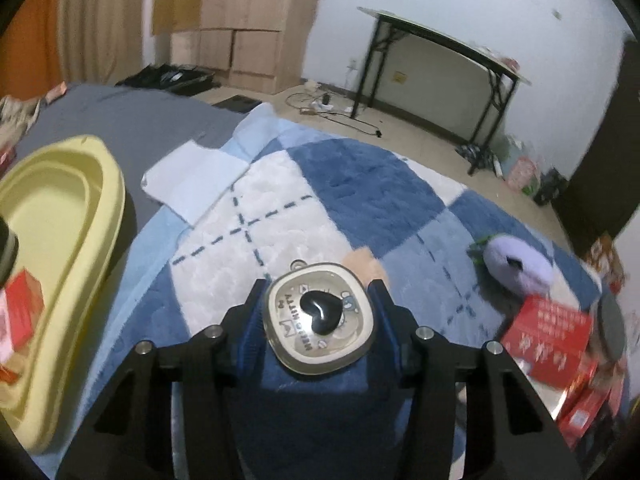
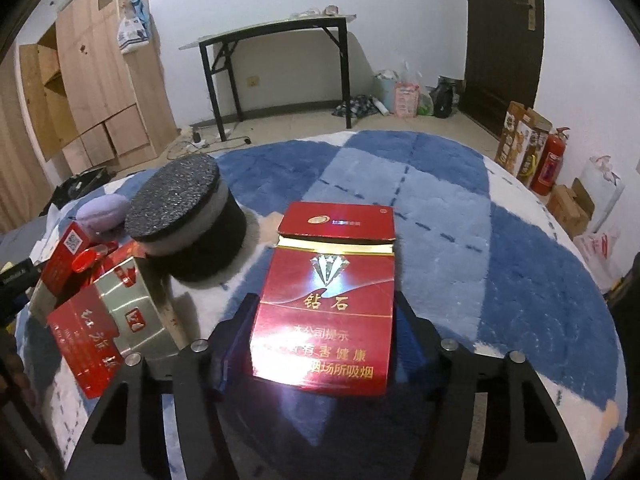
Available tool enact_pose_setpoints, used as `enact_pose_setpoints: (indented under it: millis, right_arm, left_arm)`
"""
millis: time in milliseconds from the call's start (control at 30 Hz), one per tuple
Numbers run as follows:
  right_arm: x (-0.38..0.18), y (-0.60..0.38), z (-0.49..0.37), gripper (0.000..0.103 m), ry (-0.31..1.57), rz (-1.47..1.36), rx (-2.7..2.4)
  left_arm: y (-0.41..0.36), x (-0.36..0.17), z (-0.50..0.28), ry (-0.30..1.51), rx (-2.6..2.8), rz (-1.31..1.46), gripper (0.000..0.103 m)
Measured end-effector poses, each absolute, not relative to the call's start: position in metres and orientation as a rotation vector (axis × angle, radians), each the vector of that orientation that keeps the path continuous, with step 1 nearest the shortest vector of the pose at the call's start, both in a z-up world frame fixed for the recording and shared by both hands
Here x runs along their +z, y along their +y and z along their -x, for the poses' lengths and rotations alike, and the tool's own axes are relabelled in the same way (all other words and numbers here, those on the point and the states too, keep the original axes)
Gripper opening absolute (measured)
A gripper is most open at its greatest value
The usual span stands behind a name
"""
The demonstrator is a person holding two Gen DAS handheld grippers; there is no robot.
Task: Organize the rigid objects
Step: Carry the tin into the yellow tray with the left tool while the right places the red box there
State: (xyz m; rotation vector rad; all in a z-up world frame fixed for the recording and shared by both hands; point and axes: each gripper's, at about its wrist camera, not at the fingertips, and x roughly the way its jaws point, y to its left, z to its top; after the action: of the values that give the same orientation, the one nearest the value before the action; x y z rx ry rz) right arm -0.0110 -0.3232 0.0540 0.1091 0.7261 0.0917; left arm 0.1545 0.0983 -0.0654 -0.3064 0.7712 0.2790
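Holding both grippers low over the blanket [image 1: 360, 184], I report two grips. The left gripper [image 1: 320, 292] is clamped on a small rounded case [image 1: 320, 320] with a black heart on its lid; both fingers press its sides, and it sits between them just above the blue and white checks. The right gripper [image 2: 326, 312] is clamped on a red cigarette pack [image 2: 326, 308], fingers on its long edges, flip top partly open.

The yellow tub [image 1: 68, 216] lies at the left of the left view, well apart from the case, with a red box [image 1: 24, 304] at its near end. More red boxes [image 2: 88, 320], a black round tin [image 2: 192, 228] and a purple plush [image 2: 104, 208] cluster left of the pack.

Risks, in my judgement:
- the case is smooth and curved, so it may squirt out under a fast lift;
- the pack may crush, or its loose lid may catch;
- carrying the pack leftward could knock the tin or boxes.
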Motion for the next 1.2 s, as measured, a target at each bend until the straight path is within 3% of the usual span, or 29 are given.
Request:
enact_pose_setpoints:
  millis: [233, 433, 667, 767, 1000, 1200]
  right_arm:
    - [0.069, -0.338, 0.019, 0.057, 0.664, -0.119, 0.143]
    - [0.115, -0.354, 0.048, 0.057, 0.547, -0.136, 0.18]
    - [0.142, -0.34, 0.125, 0.057, 0.521, -0.154, 0.339]
    - [0.147, -0.336, 0.15, 0.057, 0.55, -0.17, 0.391]
    - [0.141, -0.315, 0.2, 0.057, 0.569, -0.034, 0.444]
    - [0.14, -0.264, 0.194, 0.057, 0.611, 0.107, 0.523]
  left_arm:
    - [0.092, -0.009, -0.128, 0.763, 0.157, 0.128, 0.052]
    - [0.107, 0.077, -0.089, 0.77, 0.094, -0.011, 0.052]
    - [0.141, 0.149, -0.023, 0.716, 0.114, 0.018, 0.052]
    - [0.153, 0.141, 0.01, 0.674, 0.14, 0.017, 0.052]
    - [0.17, 0.053, 0.061, 0.721, 0.176, 0.15, 0.052]
    - [0.185, 0.04, 0.06, 0.755, 0.121, 0.13, 0.052]
